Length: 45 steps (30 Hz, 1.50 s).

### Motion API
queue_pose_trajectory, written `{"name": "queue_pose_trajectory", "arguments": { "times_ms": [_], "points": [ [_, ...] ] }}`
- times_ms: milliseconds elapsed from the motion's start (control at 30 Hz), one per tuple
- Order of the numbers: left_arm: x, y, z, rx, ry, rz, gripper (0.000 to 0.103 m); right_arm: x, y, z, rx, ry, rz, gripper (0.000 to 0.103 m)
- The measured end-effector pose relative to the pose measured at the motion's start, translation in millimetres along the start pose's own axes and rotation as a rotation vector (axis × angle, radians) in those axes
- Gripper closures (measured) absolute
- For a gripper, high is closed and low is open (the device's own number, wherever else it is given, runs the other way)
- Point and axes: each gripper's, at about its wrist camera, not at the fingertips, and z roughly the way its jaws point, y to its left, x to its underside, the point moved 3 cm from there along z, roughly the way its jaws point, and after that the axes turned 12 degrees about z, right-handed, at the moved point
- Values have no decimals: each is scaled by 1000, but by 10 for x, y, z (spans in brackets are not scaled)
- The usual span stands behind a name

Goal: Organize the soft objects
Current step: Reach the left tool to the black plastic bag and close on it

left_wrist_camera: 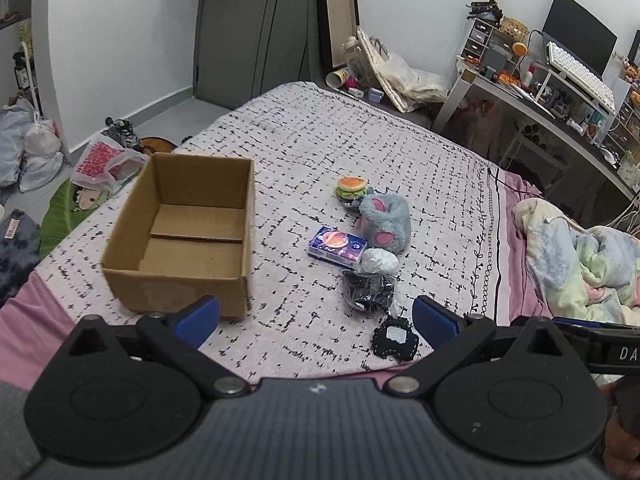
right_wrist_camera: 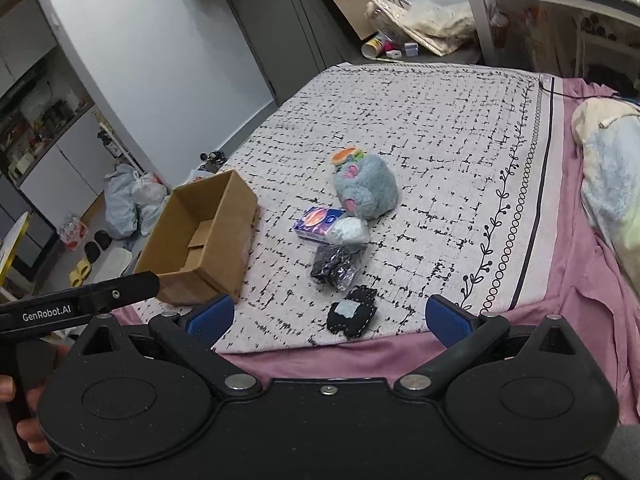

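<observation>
Jaws of both grippers gape wide, empty — fluffy grey plush (left_wrist_camera: 385, 220) beside square cardboard box (left_wrist_camera: 180, 236).

Both wrist cameras sit above the near edge of the bed (left_wrist_camera: 400, 152), facing forward and downward along their fingers. The left view looks from the left side, the right view from the right. Both share the cardboard box (left_wrist_camera: 180, 236) and the row of soft objects.

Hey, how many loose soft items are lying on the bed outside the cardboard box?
6: burger plush farthest, grey-blue plush, tissue pack, white bag, black crinkly bag, black pouch nearest. None visibly hidden.
</observation>
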Motion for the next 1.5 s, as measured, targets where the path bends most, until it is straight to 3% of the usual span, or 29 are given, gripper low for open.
{"name": "queue_pose_trajectory", "arguments": {
  "times_ms": [233, 367, 633, 733, 800, 967, 1100, 1500],
  "points": [
    [-110, -13, 374, 39, 46, 0, 3, -36, -115, 300, -23, 32, 64, 2],
    [-167, -34, 578, 53, 65, 3, 3, -36, -200, 481, -35, 67, 112, 9],
    [-223, -131, 959, 100, 120, 8, 5, -10, -371, 763, -51, 122, 193, 9],
    [-233, -167, 1103, 115, 145, 4, 9, 9, -393, 858, -80, 143, 215, 14],
    [-234, -195, 1201, 124, 158, 1, 10, 29, -401, 930, -81, 159, 219, 24],
    [-212, -237, 1376, 158, 168, -22, 13, 46, -437, 1076, -80, 193, 231, 29],
    [-170, -273, 1548, 180, 182, -43, 14, 64, -494, 1210, -78, 226, 246, 40],
    [-66, -326, 1988, 215, 222, -122, 17, 83, -578, 1629, -14, 302, 229, 44]
  ]
}}
